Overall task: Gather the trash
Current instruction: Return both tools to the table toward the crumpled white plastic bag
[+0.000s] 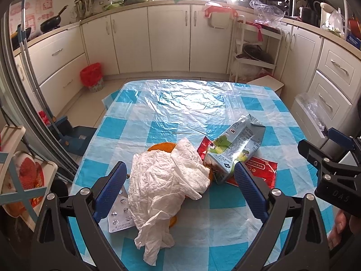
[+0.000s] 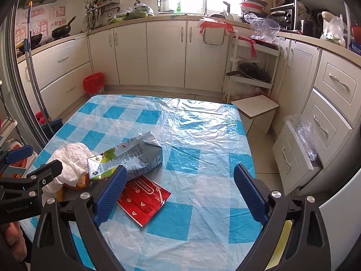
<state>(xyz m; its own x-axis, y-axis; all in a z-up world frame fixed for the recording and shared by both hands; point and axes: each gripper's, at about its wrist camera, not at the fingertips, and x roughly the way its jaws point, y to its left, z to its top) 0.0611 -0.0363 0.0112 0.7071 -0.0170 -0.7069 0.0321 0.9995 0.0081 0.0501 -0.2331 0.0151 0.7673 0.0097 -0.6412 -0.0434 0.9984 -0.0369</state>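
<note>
Near the table's front edge, both grippers gape above trash.

I see both grippers built alike. The left gripper has matte black arms shaped as open triangular frames, each with a cut-out. Its fingers carry blue ribbed pads. Round silver screws sit at the finger pivots, two per side. The right gripper shows the same black frame, blue pads and silver screws. Seen side-on from the left camera, its body bears embossed lettering, reversed and hard to read. In the right camera, the left body shows faint small print.
</note>
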